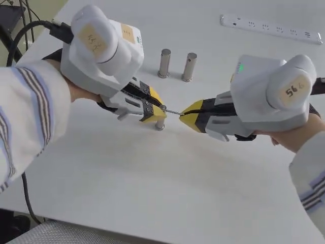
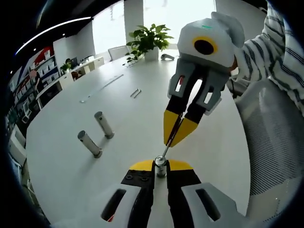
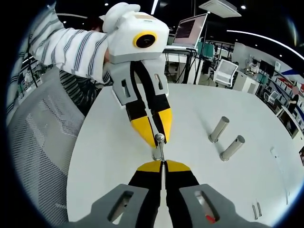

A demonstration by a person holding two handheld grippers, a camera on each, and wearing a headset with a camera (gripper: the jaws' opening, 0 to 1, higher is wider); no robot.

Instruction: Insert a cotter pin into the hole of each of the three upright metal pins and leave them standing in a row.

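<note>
My left gripper (image 1: 156, 113) is shut on the top of an upright metal pin (image 1: 160, 124) standing on the white table; in the left gripper view the pin's head (image 2: 161, 167) sits between the yellow tips. Facing it, my right gripper (image 1: 185, 113) is shut on a thin cotter pin (image 1: 172, 112). The cotter pin's free end (image 3: 162, 151) touches the side of the metal pin's head (image 3: 159, 139); whether it is in the hole cannot be told. Two more metal pins (image 1: 164, 63) (image 1: 189, 67) stand side by side farther back.
A white power strip (image 1: 271, 28) lies at the far right of the table (image 1: 152, 193). Spare cotter pins (image 2: 135, 93) lie beyond the two standing pins. A mesh chair (image 3: 42, 156) and a potted plant (image 2: 147, 38) stand at the table's edges.
</note>
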